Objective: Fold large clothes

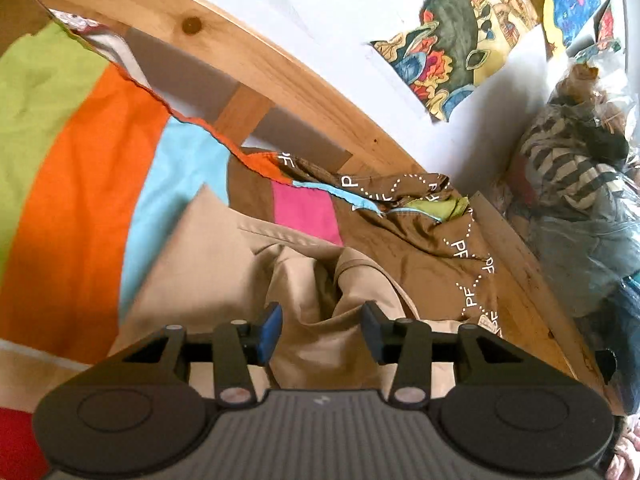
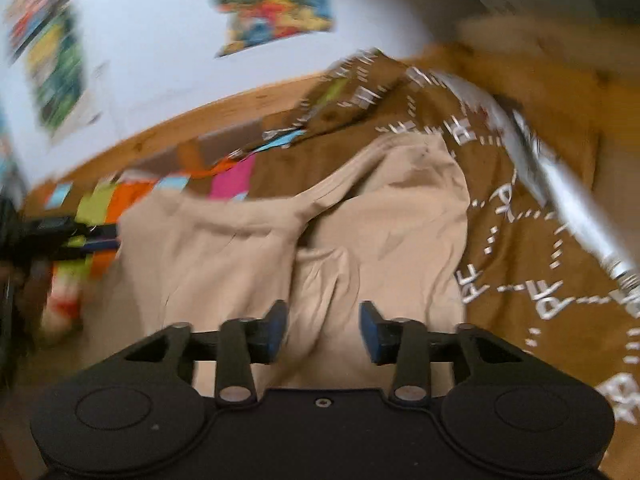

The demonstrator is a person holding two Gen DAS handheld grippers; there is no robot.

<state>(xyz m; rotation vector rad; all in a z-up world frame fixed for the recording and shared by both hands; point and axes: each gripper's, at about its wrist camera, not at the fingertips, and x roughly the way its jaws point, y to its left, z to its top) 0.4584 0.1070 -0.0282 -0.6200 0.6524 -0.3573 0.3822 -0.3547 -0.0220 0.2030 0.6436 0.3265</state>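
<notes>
A beige garment [image 1: 224,256] lies crumpled on a bed, over a striped bedcover [image 1: 80,184]. In the right wrist view the beige garment [image 2: 248,240] spreads wide with a raised fold running across it. My left gripper [image 1: 322,330] is open and empty, just above a rumpled part of the garment. My right gripper [image 2: 323,330] is open and empty over the garment's near part. The left gripper [image 2: 80,236] shows at the left edge of the right wrist view, by the garment's far side. The right wrist view is blurred.
A brown cover printed with "PF" [image 1: 440,248] lies right of the garment, and also in the right wrist view [image 2: 540,272]. A wooden bed frame [image 1: 280,68] runs behind. A bag of clothes [image 1: 580,208] sits at the right. Drawings [image 1: 452,52] hang on the white wall.
</notes>
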